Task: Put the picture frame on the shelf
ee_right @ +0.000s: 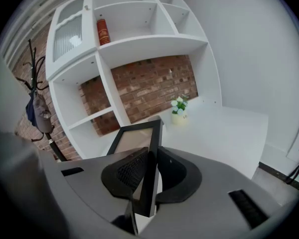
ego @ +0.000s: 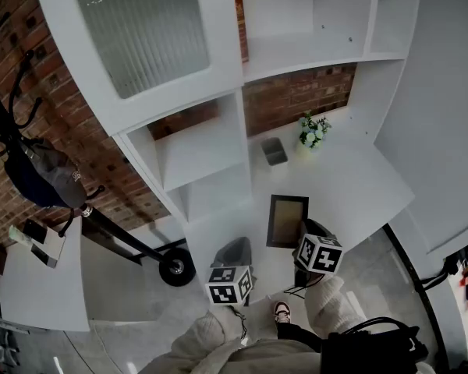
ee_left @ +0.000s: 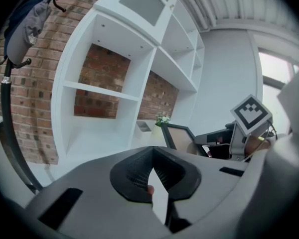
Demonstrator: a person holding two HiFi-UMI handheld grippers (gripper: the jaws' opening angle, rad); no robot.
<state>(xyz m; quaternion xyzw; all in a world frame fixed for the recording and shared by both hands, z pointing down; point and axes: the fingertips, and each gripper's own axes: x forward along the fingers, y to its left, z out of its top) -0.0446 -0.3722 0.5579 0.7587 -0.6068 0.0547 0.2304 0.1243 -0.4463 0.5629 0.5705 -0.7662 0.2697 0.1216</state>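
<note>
At your right tool [ee_right: 148,176]: jaws clamped on one dark edge of the frame [ee_right: 133,139], held over the white surface [ego: 359,185].
Left tool [ee_left: 152,178]: jaws pinched together, holding nothing.
Frame: probably light and stiff, front likely fragile; keep your grip on the rail.
Shelf [ego: 296,57]: ahead of you, above the surface.
</note>
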